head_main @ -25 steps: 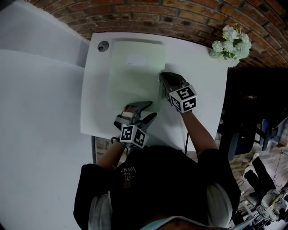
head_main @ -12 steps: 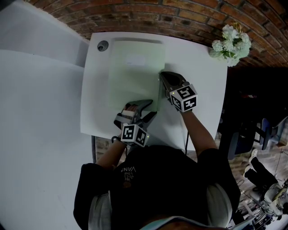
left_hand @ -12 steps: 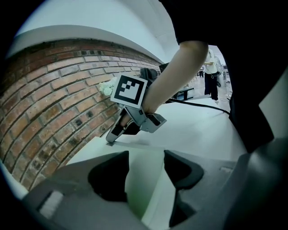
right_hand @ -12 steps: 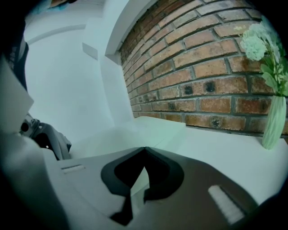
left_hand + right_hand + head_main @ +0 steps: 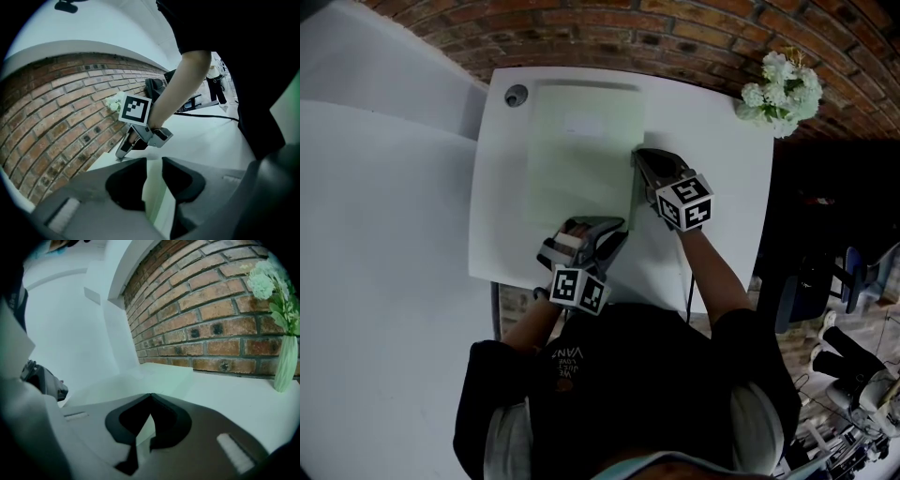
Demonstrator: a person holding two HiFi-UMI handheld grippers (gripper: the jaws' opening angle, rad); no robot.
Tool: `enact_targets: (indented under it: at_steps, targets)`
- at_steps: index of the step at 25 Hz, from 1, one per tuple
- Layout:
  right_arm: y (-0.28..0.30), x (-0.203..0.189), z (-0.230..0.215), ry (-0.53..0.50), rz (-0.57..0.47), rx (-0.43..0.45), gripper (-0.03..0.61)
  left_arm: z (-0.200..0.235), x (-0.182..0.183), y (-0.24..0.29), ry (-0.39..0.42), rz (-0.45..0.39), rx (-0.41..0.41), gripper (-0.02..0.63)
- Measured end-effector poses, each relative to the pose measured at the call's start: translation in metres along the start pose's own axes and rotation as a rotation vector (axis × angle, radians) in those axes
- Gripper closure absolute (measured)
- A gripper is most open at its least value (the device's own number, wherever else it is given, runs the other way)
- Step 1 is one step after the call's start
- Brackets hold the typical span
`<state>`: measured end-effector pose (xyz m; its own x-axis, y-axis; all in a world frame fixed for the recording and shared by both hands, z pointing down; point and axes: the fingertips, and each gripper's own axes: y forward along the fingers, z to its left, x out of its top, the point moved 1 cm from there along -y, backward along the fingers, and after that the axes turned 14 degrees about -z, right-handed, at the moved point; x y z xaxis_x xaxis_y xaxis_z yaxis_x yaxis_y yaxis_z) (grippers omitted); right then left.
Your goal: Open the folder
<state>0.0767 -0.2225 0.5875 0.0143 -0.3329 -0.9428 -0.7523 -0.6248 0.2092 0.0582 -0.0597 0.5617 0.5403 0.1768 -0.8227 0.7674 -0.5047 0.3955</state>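
Observation:
A pale green folder lies flat on the white table. My left gripper is at the folder's near right corner. Its jaws are closing, and in the left gripper view the folder's thin edge stands in the gap between them, with room on both sides. My right gripper is shut, its tips resting at the folder's right edge, halfway along. In the right gripper view the tips meet over the folder. The left gripper view shows the right gripper touching down there.
A vase of white flowers stands at the table's far right corner, by the brick wall. A round cable hole sits in the far left corner. A cable runs off the near edge. The person's body is against the near side.
The left gripper's jaws have narrowed from wide open around the folder's near corner, and the gripper has risen slightly. The right gripper has stayed put.

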Motion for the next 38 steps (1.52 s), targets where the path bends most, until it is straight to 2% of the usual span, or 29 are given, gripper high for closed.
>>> enact_targets:
  at_steps: [3, 7, 14, 20, 38]
  targets:
    - [0.0, 0.0, 0.0, 0.003, -0.003, -0.002, 0.58, 0.0, 0.006, -0.004, 0.016, -0.005, 0.003, 0.563]
    - [0.001, 0.0, 0.0, 0.001, -0.002, -0.006, 0.58, 0.003, 0.01, -0.006, 0.009, -0.001, 0.014, 0.583]
    - [0.001, 0.0, 0.0, -0.002, 0.001, -0.007, 0.58, 0.024, 0.026, -0.015, -0.021, -0.056, 0.099, 0.588]
    - [0.001, -0.001, 0.0, -0.009, 0.01, -0.012, 0.58, 0.039, 0.04, -0.033, -0.011, -0.081, 0.161, 0.588]
    - [0.002, -0.001, -0.001, -0.052, 0.045, -0.055, 0.58, 0.071, 0.055, -0.092, -0.023, -0.144, 0.314, 0.589]
